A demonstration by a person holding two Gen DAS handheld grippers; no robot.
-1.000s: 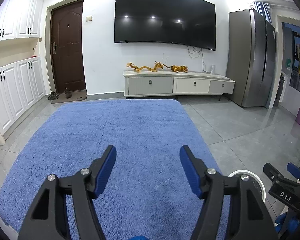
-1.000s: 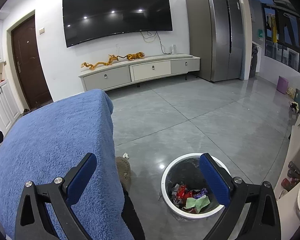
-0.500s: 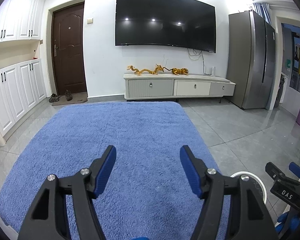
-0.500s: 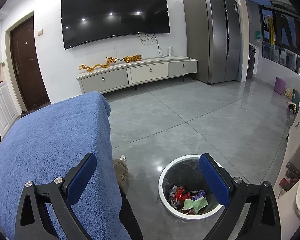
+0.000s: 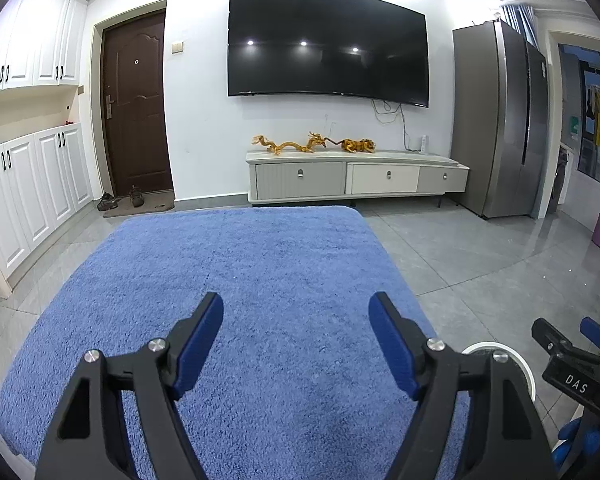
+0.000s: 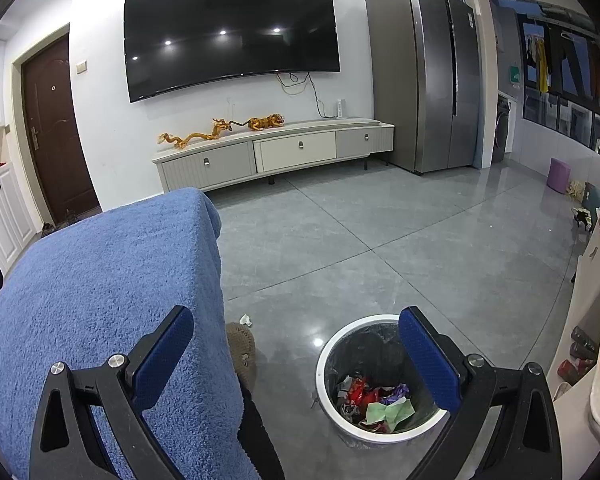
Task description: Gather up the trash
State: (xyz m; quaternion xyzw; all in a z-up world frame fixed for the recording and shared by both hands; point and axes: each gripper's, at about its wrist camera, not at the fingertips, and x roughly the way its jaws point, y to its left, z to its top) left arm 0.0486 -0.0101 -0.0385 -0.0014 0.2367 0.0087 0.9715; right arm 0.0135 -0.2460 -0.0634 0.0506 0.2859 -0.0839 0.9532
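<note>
A white round trash bin (image 6: 380, 380) with a black liner stands on the grey floor and holds crumpled red, purple and green wrappers (image 6: 374, 400). My right gripper (image 6: 296, 356) is open and empty, above the floor between the bin and the blue towel-covered table (image 6: 100, 288). A small white scrap (image 6: 246, 320) lies on the floor beside the table. My left gripper (image 5: 296, 340) is open and empty above the blue table top (image 5: 260, 264), which shows no trash. The bin's rim (image 5: 496, 350) shows at the left wrist view's lower right, beside the right gripper (image 5: 572, 344).
A brown slipper (image 6: 242, 350) lies on the floor next to the table's edge. A TV cabinet (image 5: 356, 176) and a steel fridge (image 5: 500, 128) stand at the far wall. White cupboards (image 5: 28, 184) line the left. A shelf unit (image 6: 592, 336) is at the right.
Both views have tilted up a little, so the room sits lower in frame. Both grippers stay open and empty.
</note>
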